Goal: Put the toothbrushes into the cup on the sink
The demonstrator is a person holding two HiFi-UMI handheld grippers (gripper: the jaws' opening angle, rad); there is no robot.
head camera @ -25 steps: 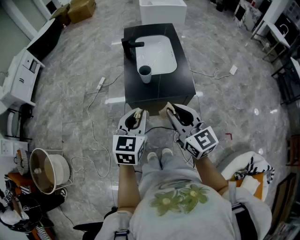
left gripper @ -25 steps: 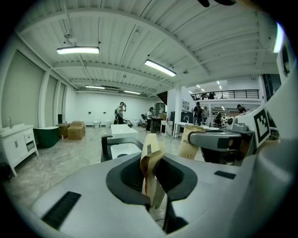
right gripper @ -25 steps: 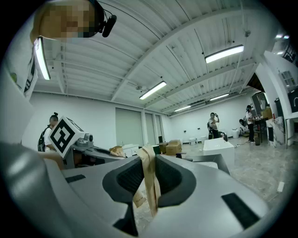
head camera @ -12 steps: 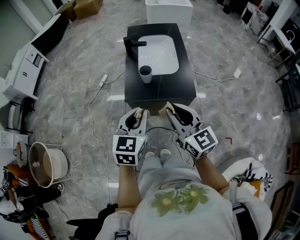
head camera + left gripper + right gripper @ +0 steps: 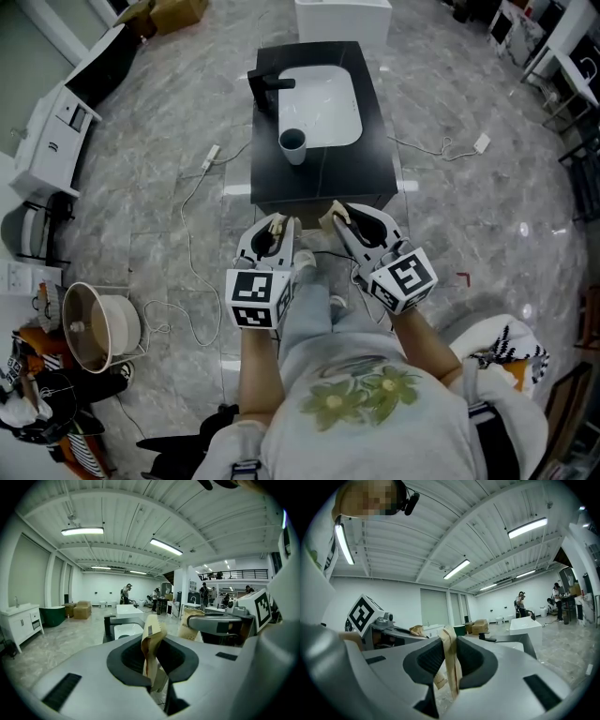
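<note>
Left claw (image 5: 152, 663), own view: jaws nearly together, pinched on the left toothbrush (image 5: 153, 639), a brown paper-wrapped packet. Its long axis stands upright out of the jaws, top end leaning slightly right, toward the sink (image 5: 123, 631) ahead. The same view catches the right claw close alongside at the right. Right claw (image 5: 449, 670), own view: jaws narrowly apart and clamped on the right toothbrush (image 5: 450, 653), likewise paper-wrapped, long axis upright through the gap. The left claw's marker cube (image 5: 360, 613) shows at the left. Head view: only here does the cup (image 5: 292, 145) show. It stands upright on the black worktop (image 5: 347, 178), at the front-left rim of the white basin and near the faucet (image 5: 265, 87), well apart from both claws. Both packets' free ends point forward toward the worktop's near edge, with the two claws side by side just short of it. Against the frame a second back, both grips are unchanged and the sink unit has barely shifted in view. One foot (image 5: 305, 262) is now forward between the claws, where both shoes stood level before.
</note>
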